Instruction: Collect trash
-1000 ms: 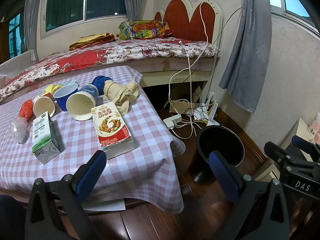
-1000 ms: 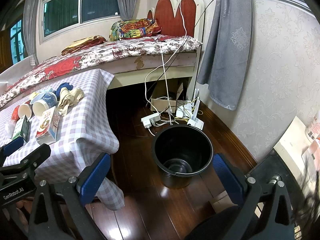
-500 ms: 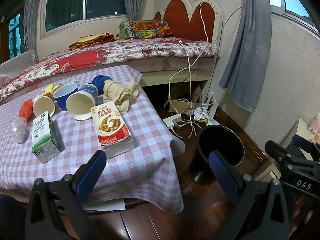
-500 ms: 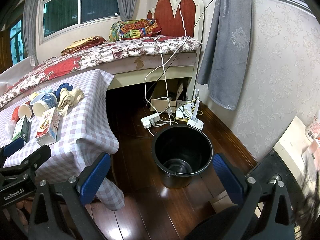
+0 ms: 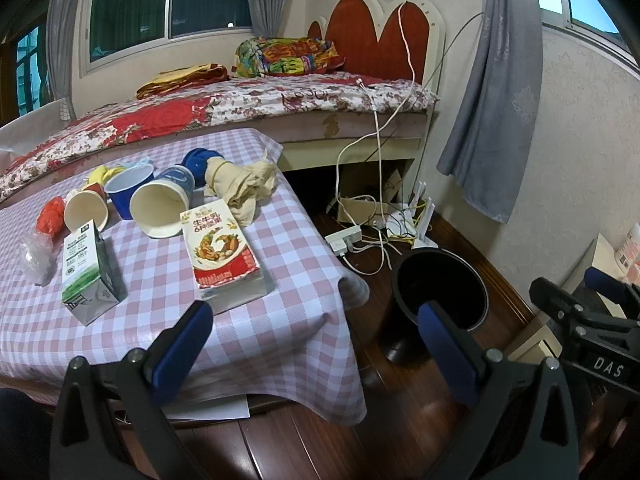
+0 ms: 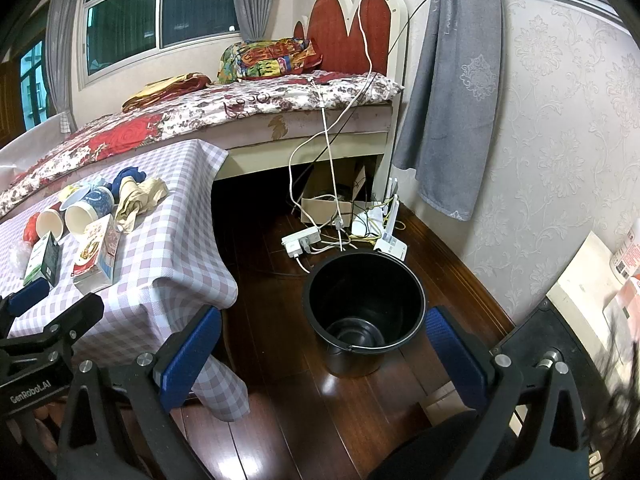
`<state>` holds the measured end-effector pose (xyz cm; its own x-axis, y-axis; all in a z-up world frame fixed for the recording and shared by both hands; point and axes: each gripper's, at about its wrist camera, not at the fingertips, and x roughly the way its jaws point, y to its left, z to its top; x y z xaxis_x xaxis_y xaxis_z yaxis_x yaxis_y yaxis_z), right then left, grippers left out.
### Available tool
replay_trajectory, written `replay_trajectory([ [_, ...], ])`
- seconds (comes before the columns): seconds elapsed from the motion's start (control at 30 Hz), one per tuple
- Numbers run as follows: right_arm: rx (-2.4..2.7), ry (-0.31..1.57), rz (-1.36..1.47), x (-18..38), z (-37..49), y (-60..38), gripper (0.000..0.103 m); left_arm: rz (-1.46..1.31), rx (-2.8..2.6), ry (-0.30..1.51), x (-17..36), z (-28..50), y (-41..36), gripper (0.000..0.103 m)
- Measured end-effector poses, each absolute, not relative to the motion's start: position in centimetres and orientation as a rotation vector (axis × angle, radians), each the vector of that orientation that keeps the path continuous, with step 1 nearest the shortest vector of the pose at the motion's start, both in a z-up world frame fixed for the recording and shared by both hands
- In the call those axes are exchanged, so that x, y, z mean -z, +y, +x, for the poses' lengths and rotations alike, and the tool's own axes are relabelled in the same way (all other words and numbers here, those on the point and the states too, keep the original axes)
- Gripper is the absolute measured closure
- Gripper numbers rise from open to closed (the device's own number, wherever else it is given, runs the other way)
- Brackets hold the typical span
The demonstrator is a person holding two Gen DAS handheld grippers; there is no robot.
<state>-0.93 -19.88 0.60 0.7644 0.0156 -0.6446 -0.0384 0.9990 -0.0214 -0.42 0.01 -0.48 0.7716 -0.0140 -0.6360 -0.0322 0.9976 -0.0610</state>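
Our left gripper (image 5: 314, 330): jaws wide, empty, over checked table (image 5: 280, 320). Our right gripper (image 6: 324, 338): wide, empty, above black bucket (image 6: 362, 292). Cartons, cups on table.

We see our left gripper (image 5: 310, 336) gaping empty just before the red milk carton (image 5: 219, 246) on the checked table (image 5: 288, 320).

warm indoor light, glare on the floor (image 6: 336, 396), dark windows, fisheye-bent vignetted edges.
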Motion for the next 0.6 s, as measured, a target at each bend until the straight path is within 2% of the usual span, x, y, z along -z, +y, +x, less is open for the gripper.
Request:
replay_trajectory([
  [0.6, -0.029, 0.7, -0.034, -0.6, -0.89, -19.89, 0.0, -0.069, -0.01, 0.69, 0.54, -0.35, -0.11, 0.0],
])
